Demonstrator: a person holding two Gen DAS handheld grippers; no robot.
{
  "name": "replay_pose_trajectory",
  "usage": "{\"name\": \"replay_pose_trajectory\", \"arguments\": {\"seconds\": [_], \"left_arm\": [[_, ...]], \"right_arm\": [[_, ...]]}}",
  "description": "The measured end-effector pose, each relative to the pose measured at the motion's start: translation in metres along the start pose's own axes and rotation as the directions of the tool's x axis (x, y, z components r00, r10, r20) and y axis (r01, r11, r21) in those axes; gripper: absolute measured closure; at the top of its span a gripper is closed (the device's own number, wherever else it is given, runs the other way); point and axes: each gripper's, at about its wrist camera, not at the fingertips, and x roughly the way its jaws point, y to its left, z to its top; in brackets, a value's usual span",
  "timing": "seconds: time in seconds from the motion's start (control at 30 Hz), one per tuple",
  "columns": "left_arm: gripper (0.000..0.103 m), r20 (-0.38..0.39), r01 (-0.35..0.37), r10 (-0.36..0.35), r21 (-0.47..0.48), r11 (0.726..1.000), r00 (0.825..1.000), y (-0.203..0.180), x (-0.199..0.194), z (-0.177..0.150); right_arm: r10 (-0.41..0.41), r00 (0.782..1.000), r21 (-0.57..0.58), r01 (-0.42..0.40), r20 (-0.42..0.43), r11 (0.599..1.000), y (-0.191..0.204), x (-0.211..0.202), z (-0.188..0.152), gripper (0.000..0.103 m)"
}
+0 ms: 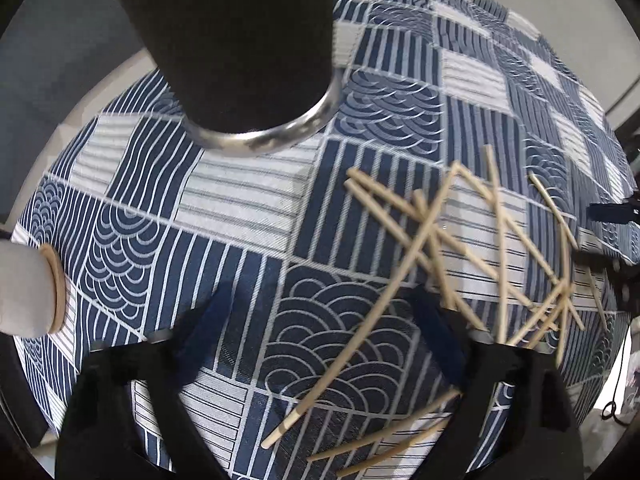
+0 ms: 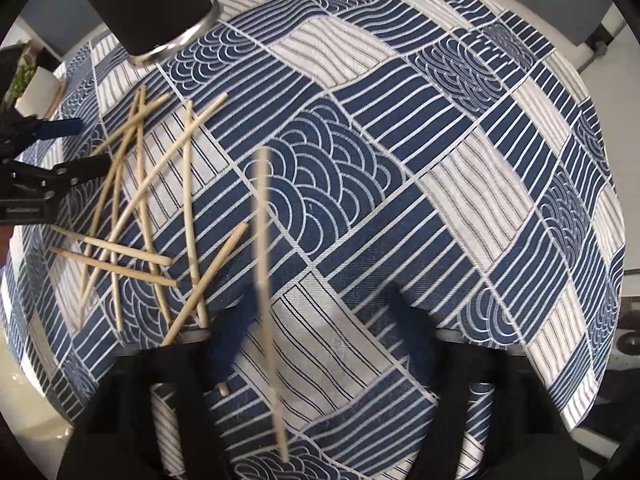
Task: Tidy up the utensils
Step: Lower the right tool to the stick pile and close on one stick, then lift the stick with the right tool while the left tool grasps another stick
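Observation:
Several wooden chopsticks lie scattered on the blue patterned tablecloth, right of my left gripper. The left gripper is open and empty above the cloth, and one chopstick passes between its fingers. A black cup with a steel rim stands ahead at the top left. In the right wrist view the pile lies at the left. My right gripper is open. A blurred chopstick lies between its fingers, not clamped. The cup is at the top left, and the left gripper is at the left edge.
A white pot with a wooden base stands at the left edge of the table; it also shows in the right wrist view. The round table's edge curves along the right. The cloth is bare at centre and right.

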Motion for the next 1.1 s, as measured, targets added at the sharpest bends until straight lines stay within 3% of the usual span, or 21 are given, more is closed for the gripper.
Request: {"name": "replay_pose_trajectory", "arguments": {"seconds": [0.03, 0.07, 0.13, 0.17, 0.33, 0.57, 0.7, 0.83, 1.1], "left_arm": [[0.052, 0.007, 0.005, -0.005, 0.009, 1.0, 1.0, -0.003, -0.005, 0.002], [0.073, 0.008, 0.012, -0.012, 0.013, 1.0, 1.0, -0.005, -0.007, 0.004], [0.095, 0.001, 0.033, -0.033, 0.01, 0.999, 0.999, -0.007, -0.006, 0.005], [0.098, 0.0, 0.041, -0.041, 0.004, 0.999, 0.999, -0.006, -0.007, 0.003], [0.098, 0.001, 0.04, -0.04, -0.05, 0.998, 0.999, -0.007, -0.004, -0.009], [0.098, -0.015, 0.022, -0.025, -0.149, 0.989, 1.0, 0.004, -0.013, -0.03], [0.098, 0.001, -0.016, 0.016, -0.197, 0.98, 1.0, 0.002, -0.03, -0.042], [0.098, 0.019, -0.055, 0.06, -0.184, 0.981, 0.998, -0.009, -0.051, -0.055], [0.098, 0.078, -0.066, 0.088, -0.247, 0.967, 0.993, -0.025, -0.084, -0.076]], "right_arm": [[0.001, 1.0, 0.004, -0.001, 0.002, 1.0, -0.004, -0.002, 0.001, 0.082], [-0.003, 1.0, 0.016, 0.003, 0.002, 1.0, -0.009, -0.003, 0.002, 0.087], [-0.003, 1.0, 0.034, 0.003, -0.002, 0.999, -0.019, -0.004, 0.004, 0.098], [0.003, 1.0, 0.049, -0.003, -0.002, 0.999, -0.025, -0.004, 0.005, 0.098], [-0.033, 0.999, 0.113, 0.032, 0.002, 0.993, -0.056, -0.007, 0.001, 0.098], [-0.025, 0.999, 0.179, 0.016, 0.045, 0.984, -0.09, -0.022, -0.014, 0.098], [-0.027, 0.993, 0.141, 0.01, 0.114, 0.99, -0.09, -0.04, -0.018, 0.098], [-0.013, 0.983, 0.109, -0.007, 0.185, 0.994, -0.084, -0.054, -0.021, 0.098], [0.047, 0.949, 0.099, -0.082, 0.313, 0.992, -0.061, -0.081, -0.019, 0.098]]}}
